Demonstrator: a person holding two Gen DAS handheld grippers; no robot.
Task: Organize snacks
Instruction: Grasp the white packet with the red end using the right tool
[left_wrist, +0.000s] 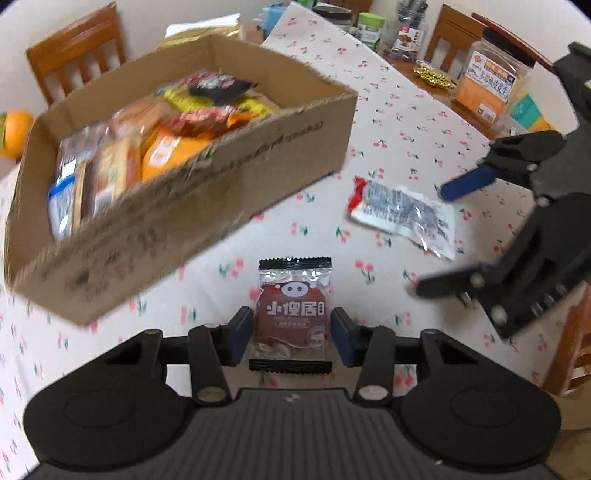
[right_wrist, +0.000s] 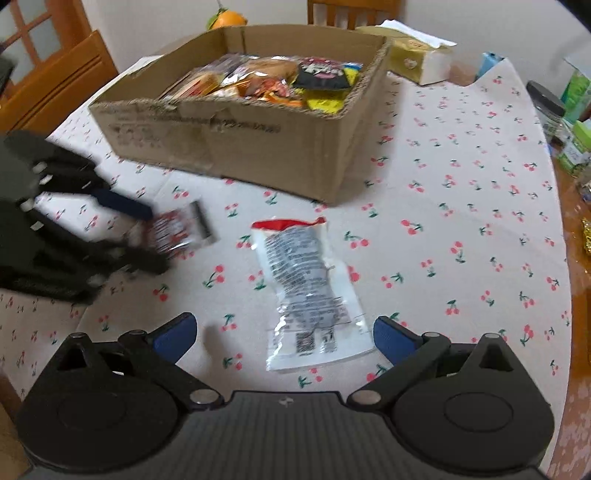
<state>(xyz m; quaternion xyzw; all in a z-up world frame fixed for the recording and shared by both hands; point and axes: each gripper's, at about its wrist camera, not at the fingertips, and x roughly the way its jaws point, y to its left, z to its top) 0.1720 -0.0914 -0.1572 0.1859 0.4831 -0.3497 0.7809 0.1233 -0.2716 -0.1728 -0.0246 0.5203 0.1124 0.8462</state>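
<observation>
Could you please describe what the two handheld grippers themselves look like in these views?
Both are alike. The left gripper and right gripper have matte black plastic bodies with a ribbed top panel, a round disc housing on each side, and black linkage arms joined by silver pivot pins. Each finger ends in a blue pad. No cables, sleeves or hands show.

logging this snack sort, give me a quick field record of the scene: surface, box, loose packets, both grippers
surface: table under a white cherry-print cloth
box: open cardboard box, already full of mixed snack packets
loose packet 1: small dark red packet, between the left gripper's pads
loose packet 2: clear and white packet with red end, flat on the cloth in front of the box
left gripper: shut on the small dark red packet
right gripper: open, jaws either side of the near end of the clear and white packet, not gripping
</observation>
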